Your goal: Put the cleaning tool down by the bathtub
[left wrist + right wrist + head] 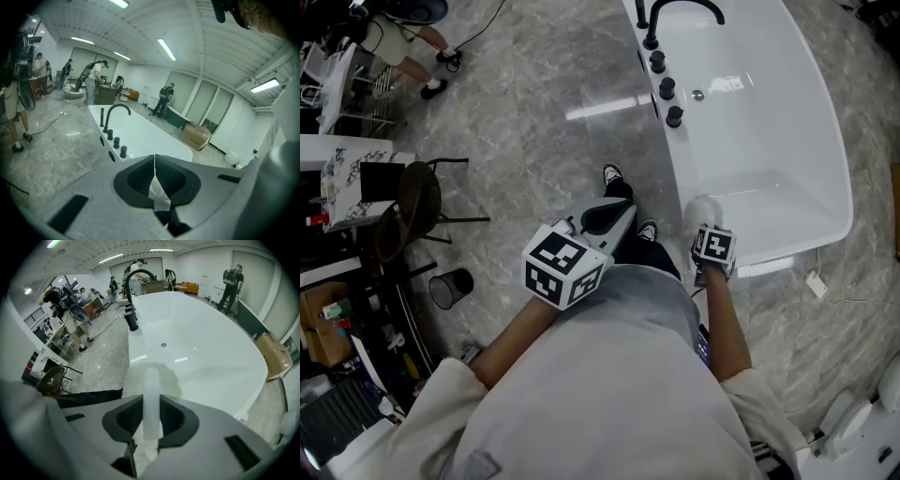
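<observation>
White and slightly see-through, the handle of the cleaning tool [151, 420] sits clamped between the jaws of my right gripper [151, 401]. Its long axis runs straight out along the jaws, away from me. The far end carries a round, pale, fluffy-edged head, and that head leads, pointing at the bathtub [206, 333]. The handle is a plain smooth rod with a rounded tip laid against the head.

From the head view the cleaning tool [703, 210] hangs over the bathtub [750, 141] at its near end, close to the near left corner of the rim. I cannot tell whether the head touches the rim. My right gripper [706, 228] is just behind it, over the grey marbled floor [534, 112].

My left gripper [154, 159] has its jaws pressed together with nothing in them. It is held in front of my body, well apart from the tool. A black arched faucet [132, 317] stands on the tub's left rim, towards the far end.
</observation>
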A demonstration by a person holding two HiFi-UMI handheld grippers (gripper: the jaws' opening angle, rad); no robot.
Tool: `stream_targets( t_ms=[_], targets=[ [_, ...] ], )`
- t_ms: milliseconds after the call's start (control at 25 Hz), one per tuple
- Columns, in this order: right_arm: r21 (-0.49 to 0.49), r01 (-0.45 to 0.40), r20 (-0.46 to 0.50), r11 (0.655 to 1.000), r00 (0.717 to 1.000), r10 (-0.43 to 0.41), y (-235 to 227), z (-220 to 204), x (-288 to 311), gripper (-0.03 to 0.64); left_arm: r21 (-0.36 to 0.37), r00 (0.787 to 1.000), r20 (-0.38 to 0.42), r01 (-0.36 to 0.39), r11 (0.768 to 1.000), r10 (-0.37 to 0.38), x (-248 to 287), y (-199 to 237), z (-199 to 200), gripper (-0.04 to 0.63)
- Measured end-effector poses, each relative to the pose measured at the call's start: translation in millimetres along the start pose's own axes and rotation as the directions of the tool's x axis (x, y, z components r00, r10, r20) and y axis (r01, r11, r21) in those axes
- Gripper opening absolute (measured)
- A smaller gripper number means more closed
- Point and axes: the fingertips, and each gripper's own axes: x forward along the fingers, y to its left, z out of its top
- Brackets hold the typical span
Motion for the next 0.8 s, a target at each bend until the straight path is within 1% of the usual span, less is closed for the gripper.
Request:
stream_targets(
  t_ms=[360, 800],
  targets=[
    [0.003, -0.012, -0.006, 1.0, 1.0, 0.012, 1.4, -2.0, 1.2, 0.078, 0.008, 1.0, -0.008, 0.004, 1.0, -0.004, 1.7, -4.2, 0.6, 0.009],
    [0.014, -0.049, 0.0, 0.999, 0.999, 0.049, 6.0, -2.4, -1.1, 0.081, 0.008, 1.0, -0.004, 0.009, 1.0, -0.009, 3.2, -7.7, 2.1, 0.009]
  ],
)
